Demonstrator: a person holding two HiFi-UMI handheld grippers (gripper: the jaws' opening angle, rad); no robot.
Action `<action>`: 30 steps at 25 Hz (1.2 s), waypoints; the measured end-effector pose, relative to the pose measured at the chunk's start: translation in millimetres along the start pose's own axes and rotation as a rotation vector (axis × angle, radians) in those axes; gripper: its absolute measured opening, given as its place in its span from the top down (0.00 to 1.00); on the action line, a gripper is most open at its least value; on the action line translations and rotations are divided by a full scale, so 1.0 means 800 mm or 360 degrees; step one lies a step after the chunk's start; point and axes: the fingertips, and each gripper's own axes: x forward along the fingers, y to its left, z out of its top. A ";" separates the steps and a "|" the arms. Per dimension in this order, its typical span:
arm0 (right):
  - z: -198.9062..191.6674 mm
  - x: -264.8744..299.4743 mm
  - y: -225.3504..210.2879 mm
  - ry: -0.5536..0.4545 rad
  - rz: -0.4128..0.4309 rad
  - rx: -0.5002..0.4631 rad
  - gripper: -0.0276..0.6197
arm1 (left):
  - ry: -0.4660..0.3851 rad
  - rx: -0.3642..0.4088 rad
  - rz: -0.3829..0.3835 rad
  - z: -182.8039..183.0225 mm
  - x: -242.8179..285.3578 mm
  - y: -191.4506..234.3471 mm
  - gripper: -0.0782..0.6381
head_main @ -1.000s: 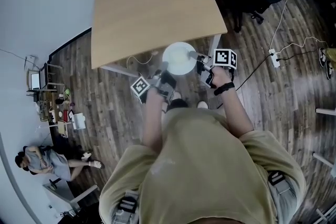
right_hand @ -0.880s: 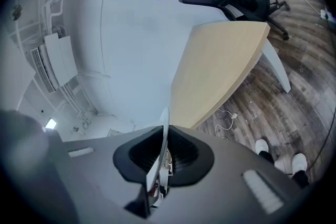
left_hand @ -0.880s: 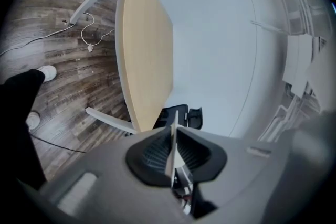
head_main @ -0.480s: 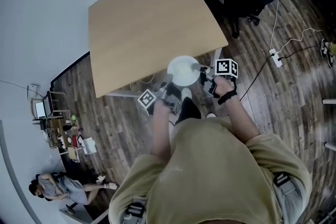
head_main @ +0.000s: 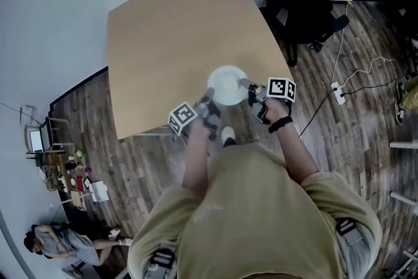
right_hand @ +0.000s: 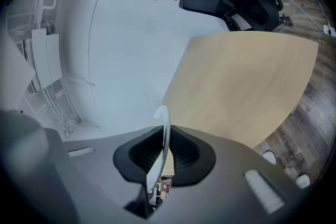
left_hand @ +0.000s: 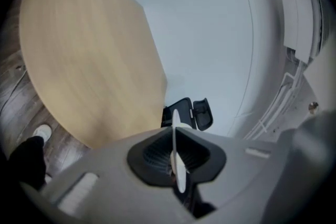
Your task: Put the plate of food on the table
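We had moved the plate (head_main: 228, 85) over the table (head_main: 170, 29); the left gripper (head_main: 208, 105) was closing on its rim, and the right gripper (head_main: 251, 89) clamped it.

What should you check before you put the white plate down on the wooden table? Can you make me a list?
1. Right gripper pinches the plate rim: ok.
2. Left gripper on the opposite rim: ok; the rim is between its jaws, which are closing.
3. Nothing lies on the table where the plate would land: ok.
4. Plate well over the tabletop: not ok; it is only at the near edge.
5. Height of plate above the table: cannot tell.
6. Food sits steady on the plate: cannot tell.
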 end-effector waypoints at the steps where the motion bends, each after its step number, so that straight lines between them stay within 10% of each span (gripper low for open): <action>1: 0.005 0.011 0.001 -0.0001 -0.0005 -0.0012 0.91 | 0.0004 0.0018 -0.0003 0.011 0.005 0.001 0.87; 15: 0.014 0.164 0.004 0.0063 -0.0137 -0.0161 0.91 | 0.0070 0.0299 0.0173 0.149 0.025 0.068 0.85; 30: 0.053 0.265 -0.075 0.0277 -0.0338 -0.0224 0.89 | 0.0234 0.0405 0.0427 0.201 0.093 0.153 0.82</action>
